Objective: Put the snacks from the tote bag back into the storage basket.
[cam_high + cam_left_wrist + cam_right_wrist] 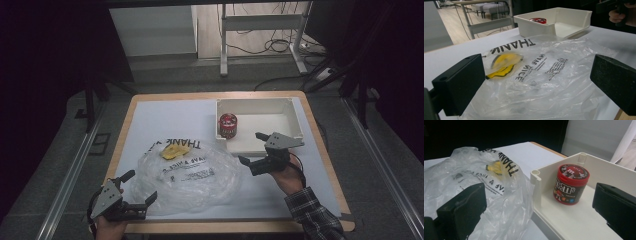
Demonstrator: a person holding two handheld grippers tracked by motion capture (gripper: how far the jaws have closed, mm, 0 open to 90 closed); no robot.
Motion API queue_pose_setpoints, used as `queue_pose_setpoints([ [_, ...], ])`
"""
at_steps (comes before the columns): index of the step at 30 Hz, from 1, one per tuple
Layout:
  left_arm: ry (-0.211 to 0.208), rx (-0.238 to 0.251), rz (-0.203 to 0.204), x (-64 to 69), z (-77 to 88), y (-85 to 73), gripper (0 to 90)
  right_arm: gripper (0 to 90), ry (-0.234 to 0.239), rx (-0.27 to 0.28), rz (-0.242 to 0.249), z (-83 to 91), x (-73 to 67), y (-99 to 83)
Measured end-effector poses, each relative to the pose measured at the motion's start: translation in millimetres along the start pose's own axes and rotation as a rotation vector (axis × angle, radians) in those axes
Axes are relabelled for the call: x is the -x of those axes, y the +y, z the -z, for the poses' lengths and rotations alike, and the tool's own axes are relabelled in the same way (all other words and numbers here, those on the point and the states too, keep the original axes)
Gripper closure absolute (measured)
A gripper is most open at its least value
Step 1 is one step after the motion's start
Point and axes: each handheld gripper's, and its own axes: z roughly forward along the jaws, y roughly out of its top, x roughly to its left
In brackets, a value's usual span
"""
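Lettering on the clear plastic bag reads "THANK" and "HAVE A NICE" beside a yellow smiley; the red tub in the white bin says "m&m's". Left gripper sits at the bag's near-left edge, right gripper between bag and bin — both spread wide, holding nothing.

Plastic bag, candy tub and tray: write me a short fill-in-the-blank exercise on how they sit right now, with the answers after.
1. The candy tub stands upright inside the white ____.
2. The plastic bag lies on the table, printed with a smiley face coloured ____.
3. The left gripper hovers at the bag's near edge with its jaws ____.
4. The right gripper holds ____ between its open jaws.

Missing words: tray; yellow; open; nothing
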Motion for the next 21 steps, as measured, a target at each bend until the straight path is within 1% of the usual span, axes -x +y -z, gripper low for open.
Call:
queue_pose_setpoints([
  [4, 0.001, 0.001, 0.001, 0.0, 0.1, 0.0, 0.0, 0.0, 0.000, 0.006, 0.008, 5.1, -1.1, -1.8],
  [9, 0.000, 0.001, 0.000, 0.0, 0.1, 0.0, 0.0, 0.0, -0.004, 0.011, 0.003, 11.4, 0.0, -5.2],
  [21, 0.000, 0.001, 0.001, 0.0, 0.1, 0.0, 0.0, 0.0, -0.016, -0.002, -0.004, 24.7, -1.3, -12.1],
])
